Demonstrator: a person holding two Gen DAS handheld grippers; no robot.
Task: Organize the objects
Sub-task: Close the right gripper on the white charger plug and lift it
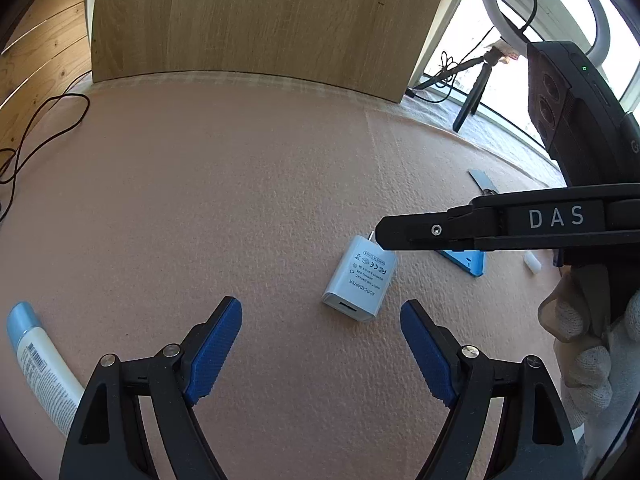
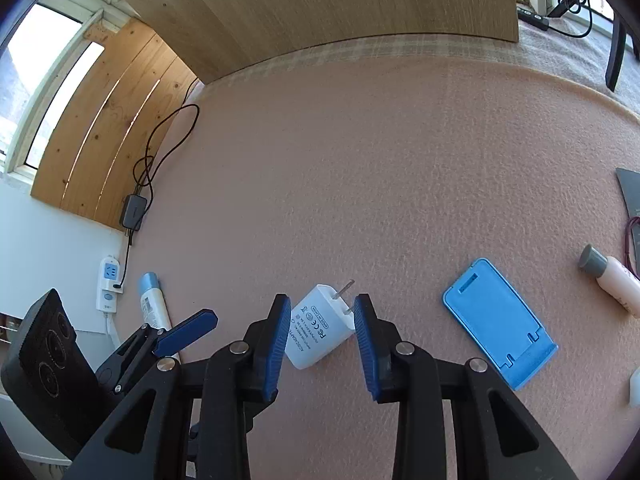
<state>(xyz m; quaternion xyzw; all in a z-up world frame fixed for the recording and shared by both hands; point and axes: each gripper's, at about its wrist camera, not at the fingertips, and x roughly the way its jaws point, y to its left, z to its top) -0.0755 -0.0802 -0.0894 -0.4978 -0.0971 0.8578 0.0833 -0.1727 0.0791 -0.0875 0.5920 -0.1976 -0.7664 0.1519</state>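
Left wrist view: the left tool [image 1: 321,344] hangs released, blue pads spread wide over the pink bench [image 1: 224,184]. The white adapter [image 1: 359,283] lies flat just ahead of it, toward the right pad. The right tool [image 1: 382,232] reaches in from the right above the adapter's far end.

Right wrist view: the right tool [image 2: 322,344] straddles the adapter [image 2: 320,326], pads on either side; whether they press it is hard to judge. A blue phone stand [image 2: 500,322] lies to its right.
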